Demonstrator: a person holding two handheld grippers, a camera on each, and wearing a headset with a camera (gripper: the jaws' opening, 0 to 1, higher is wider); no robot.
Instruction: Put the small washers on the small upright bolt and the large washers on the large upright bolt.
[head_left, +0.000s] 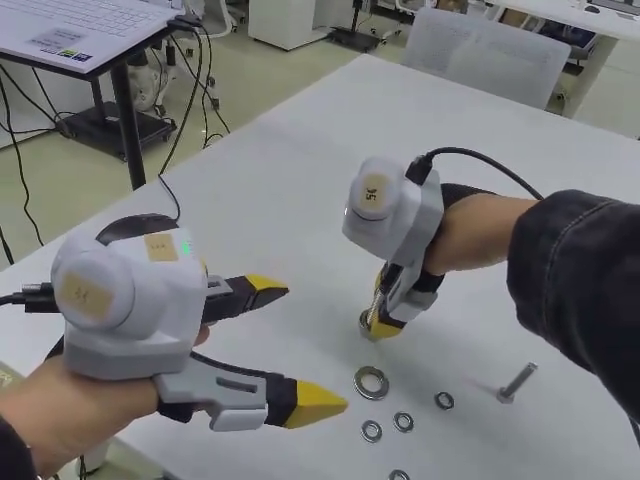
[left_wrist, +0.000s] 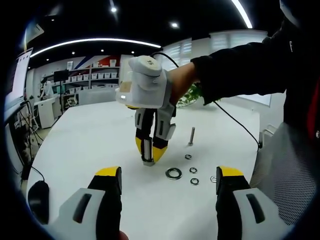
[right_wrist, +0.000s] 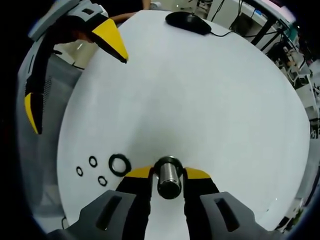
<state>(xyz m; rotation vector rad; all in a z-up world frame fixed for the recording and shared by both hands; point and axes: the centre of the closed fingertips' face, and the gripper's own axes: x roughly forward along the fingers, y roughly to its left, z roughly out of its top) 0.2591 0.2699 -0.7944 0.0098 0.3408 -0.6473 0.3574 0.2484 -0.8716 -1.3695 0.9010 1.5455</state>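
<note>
You can read very little here. The tan sticker (head_left: 373, 193) on top of your right gripper (head_left: 378, 325) carries two dark characters that look like "35", though they sit sideways and are soft. The two tan stickers (head_left: 160, 247) on your left gripper (head_left: 315, 347) and the labels (head_left: 55, 42) on the laptop (head_left: 100, 15) are too blurred to read.

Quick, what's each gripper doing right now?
Left gripper: open, holding nothing.
Right gripper: shut on the big bolt.
</note>
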